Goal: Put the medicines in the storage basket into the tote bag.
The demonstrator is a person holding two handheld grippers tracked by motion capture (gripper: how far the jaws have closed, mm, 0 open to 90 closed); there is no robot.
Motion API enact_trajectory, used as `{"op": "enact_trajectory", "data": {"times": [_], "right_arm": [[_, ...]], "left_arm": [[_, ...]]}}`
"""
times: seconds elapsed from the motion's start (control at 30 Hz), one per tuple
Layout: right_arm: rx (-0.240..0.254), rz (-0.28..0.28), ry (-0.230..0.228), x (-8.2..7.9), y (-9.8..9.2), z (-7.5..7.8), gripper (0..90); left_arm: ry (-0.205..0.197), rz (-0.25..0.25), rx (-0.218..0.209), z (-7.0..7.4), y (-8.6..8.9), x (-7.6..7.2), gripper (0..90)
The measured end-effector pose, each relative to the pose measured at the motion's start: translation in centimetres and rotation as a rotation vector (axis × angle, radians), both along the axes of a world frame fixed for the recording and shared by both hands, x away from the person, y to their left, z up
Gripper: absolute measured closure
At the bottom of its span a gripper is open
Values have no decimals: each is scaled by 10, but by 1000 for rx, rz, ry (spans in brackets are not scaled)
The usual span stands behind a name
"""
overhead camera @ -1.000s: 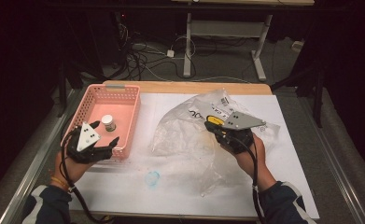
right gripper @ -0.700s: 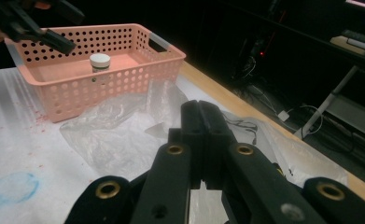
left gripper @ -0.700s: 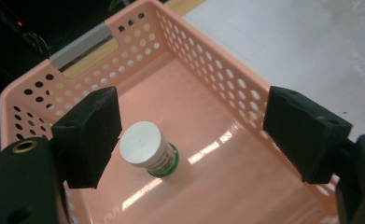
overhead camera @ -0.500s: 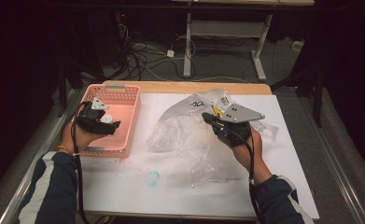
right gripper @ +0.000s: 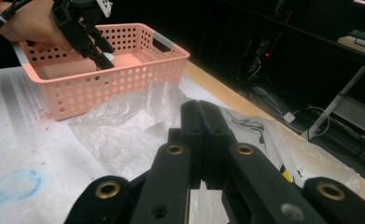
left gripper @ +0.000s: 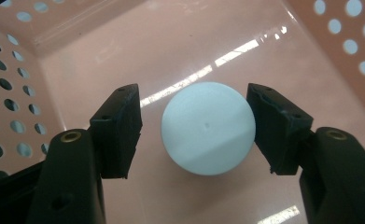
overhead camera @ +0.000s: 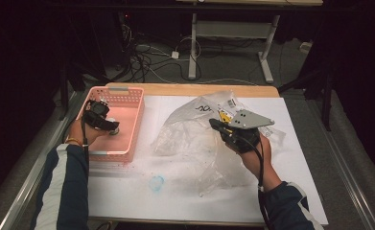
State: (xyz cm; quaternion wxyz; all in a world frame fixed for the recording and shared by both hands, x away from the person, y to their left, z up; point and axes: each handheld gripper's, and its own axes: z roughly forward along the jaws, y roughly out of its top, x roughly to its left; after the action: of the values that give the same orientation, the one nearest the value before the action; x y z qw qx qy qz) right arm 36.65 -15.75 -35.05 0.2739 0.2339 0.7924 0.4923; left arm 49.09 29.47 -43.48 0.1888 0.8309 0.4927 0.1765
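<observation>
The left gripper (left gripper: 196,126) is down inside the pink basket (overhead camera: 130,125). A white round cap (left gripper: 208,127), the top of a little bottle, sits right between its two black jaws. The jaws have just been closing, and now they are partway shut, with a thin gap on each side of the cap. They do not press on it yet. A second ago this gripper was over the near edge of the basket, with its jaws wide. Now it has moved in and down to the bottle. So I think the grab is about to happen, and one more squeeze should catch it.

The right gripper (right gripper: 200,140) is shut tight on a fold of the clear plastic bag (overhead camera: 194,139), off to the right of the basket, holding it up ready.
</observation>
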Motion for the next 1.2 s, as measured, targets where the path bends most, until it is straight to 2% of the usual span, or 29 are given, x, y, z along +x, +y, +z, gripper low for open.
{"op": "enact_trajectory", "data": {"times": [0.07,0.1,0.17,0.23,0.47,0.53,0.57,0.67,0.73,0.77,0.8,0.9,1.03,1.07,1.17,1.2], "right_arm": [[0,4,6,0,-1,-1,900],[1,6,7,0,-1,-1,900],[4,4,12,1,-2,-2,900],[3,3,12,0,-2,-2,900],[-1,-3,5,0,-1,-3,900],[-7,-3,-1,0,-1,-3,900],[-6,-6,-2,-1,-1,-3,900],[-1,-12,-9,-1,-2,-2,900],[0,-18,-6,-1,-3,-2,900],[-3,-21,-9,0,-4,-3,900],[-6,-26,-12,0,-4,-3,900],[-3,-33,-16,0,-6,-2,900],[-2,-43,-19,1,-10,-1,900],[-1,-45,-16,1,-11,-1,900],[-1,-49,-16,1,-14,-1,900],[-2,-50,-17,1,-14,-1,900]], "left_arm": [[47,-25,22,-5,-3,2,444],[57,-28,38,-6,-4,3,446],[59,-25,45,-7,-5,3,455],[51,-28,27,-6,-4,2,468],[40,-50,47,-5,-7,1,484],[7,-57,57,-1,-8,-1,484],[7,-57,57,-1,-8,-1,484],[-53,-58,64,5,-8,-5,485],[-91,-58,48,8,-8,-8,485],[-124,-62,36,12,-8,-10,485],[-124,-62,36,12,-8,-10,485],[-173,-70,9,18,-12,-15,485],[-232,-108,-19,23,-24,-23,485],[-232,-108,-19,23,-24,-23,486],[-267,-132,-29,25,-34,-29,486],[-293,-150,-56,27,-38,-34,486]]}}
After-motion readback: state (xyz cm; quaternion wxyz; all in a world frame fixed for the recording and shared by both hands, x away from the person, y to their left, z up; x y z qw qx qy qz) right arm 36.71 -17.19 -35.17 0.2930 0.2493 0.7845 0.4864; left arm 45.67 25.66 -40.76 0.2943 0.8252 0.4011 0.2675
